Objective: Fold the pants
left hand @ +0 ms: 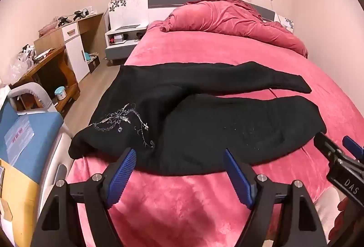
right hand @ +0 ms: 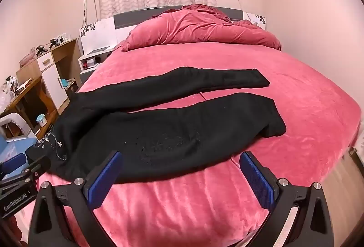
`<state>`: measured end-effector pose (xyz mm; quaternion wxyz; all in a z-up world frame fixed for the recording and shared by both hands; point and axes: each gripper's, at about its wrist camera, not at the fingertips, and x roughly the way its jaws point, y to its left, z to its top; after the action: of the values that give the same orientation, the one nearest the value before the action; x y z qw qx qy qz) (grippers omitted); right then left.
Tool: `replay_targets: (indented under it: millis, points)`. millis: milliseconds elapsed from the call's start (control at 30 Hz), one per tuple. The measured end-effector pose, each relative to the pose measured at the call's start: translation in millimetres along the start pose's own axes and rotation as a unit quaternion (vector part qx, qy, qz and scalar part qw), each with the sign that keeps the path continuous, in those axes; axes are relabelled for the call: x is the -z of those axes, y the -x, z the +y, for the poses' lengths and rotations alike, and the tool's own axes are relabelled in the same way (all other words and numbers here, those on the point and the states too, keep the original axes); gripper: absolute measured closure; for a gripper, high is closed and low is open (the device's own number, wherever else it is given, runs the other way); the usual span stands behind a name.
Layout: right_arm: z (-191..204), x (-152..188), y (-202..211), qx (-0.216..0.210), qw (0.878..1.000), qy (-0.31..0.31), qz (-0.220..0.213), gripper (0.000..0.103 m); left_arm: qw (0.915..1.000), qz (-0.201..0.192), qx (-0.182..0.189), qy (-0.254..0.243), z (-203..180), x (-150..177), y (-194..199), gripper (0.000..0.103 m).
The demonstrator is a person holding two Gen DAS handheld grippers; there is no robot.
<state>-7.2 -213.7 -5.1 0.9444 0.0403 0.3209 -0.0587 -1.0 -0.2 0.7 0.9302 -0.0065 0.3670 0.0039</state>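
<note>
Black pants [left hand: 204, 124] lie spread flat across the pink bed [left hand: 182, 197], waist to the left with silver flower embroidery [left hand: 122, 121], both legs stretched to the right and apart. They also show in the right wrist view [right hand: 173, 128]. My left gripper [left hand: 179, 153] is open and empty, just above the near edge of the pants by the waist. My right gripper [right hand: 180, 157] is open and empty at the near edge of the near leg. The right gripper also shows at the right edge of the left wrist view [left hand: 336, 151].
A crumpled pink duvet [left hand: 227, 17] lies at the head of the bed. A wooden desk [left hand: 45, 65] with clutter, a white cabinet [left hand: 77, 51] and a nightstand [left hand: 125, 38] stand left of the bed. A blue-topped box [left hand: 25, 133] sits at near left. Wooden floor [right hand: 341, 178] runs along the right.
</note>
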Motion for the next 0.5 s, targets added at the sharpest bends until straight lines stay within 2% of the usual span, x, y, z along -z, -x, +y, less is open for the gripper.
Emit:
replay_targets:
  millis: [100,500]
  points:
    - [0,1,2,0.004,1.000,0.007,-0.003,0.000,1.0000,-0.007,-0.006,-0.001,-2,1,2,0.023]
    - [9,4,-2,0.004,1.000,0.021,0.007,0.000,0.9999,0.008,-0.008,0.000,3,-3,1,0.023]
